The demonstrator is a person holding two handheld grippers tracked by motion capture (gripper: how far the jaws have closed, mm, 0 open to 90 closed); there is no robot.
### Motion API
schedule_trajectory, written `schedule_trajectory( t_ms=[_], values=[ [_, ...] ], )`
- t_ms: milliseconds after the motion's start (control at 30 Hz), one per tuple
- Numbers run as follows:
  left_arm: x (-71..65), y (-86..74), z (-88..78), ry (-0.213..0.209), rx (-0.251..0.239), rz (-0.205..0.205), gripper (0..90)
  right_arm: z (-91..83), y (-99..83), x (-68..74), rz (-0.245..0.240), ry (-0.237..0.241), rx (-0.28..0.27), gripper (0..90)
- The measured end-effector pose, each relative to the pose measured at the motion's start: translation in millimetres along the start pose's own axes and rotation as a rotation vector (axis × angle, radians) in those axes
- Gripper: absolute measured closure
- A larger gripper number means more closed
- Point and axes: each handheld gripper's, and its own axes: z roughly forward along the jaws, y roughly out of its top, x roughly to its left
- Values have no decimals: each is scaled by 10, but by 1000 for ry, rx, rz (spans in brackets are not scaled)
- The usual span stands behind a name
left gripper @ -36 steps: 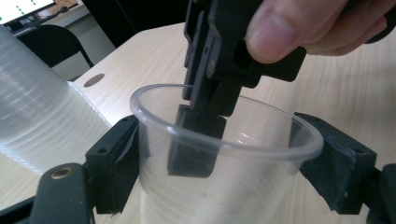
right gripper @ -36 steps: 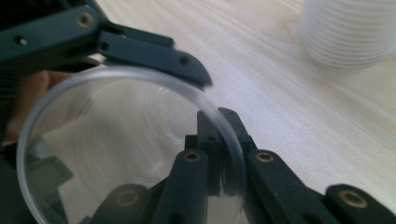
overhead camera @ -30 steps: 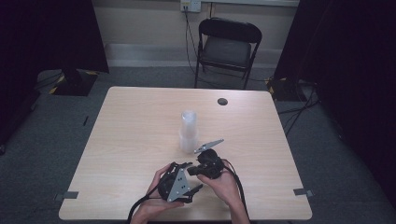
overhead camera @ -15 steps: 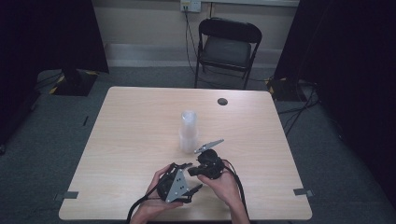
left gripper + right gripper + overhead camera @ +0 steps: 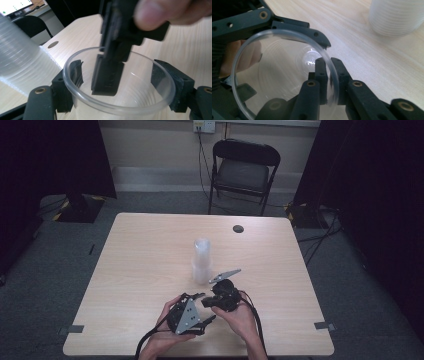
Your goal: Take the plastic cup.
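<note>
The left gripper fingers clasp the clear cup; the right gripper fingers, just opening, pinch its rim. Excess squeeze risks buckling the thin wall.

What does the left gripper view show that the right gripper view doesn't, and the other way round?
Left gripper view: the left gripper, jaws just closing on the sides of the clear cup, one jaw of the right gripper dipped inside the rim, and a chair beyond the table.
Right gripper view: its own jaws astride the cup's wall, just opening; whether they still press is unclear.
Both: the cup, the stack of cups, the table.
</note>
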Motion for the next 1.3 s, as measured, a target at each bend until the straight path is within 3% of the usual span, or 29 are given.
schedule_trajectory(
  t_ms=[200,467,700,1033,1300],
  values=[
    [55,-24,-17,19,15,-35,254,-58,-14,-2,-1,9,-66,773],
    [97,-44,-28,19,-9,-139,250,-107,-67,-13,16,18,-149,713],
    [194,-79,-86,23,-10,-189,251,-202,-116,-45,19,45,-246,690],
    [275,-122,-123,43,-18,-249,251,-285,-169,-48,19,43,-332,678],
    [406,-142,-207,74,-30,-298,251,-341,-216,-92,28,27,-360,673]
  ],
)
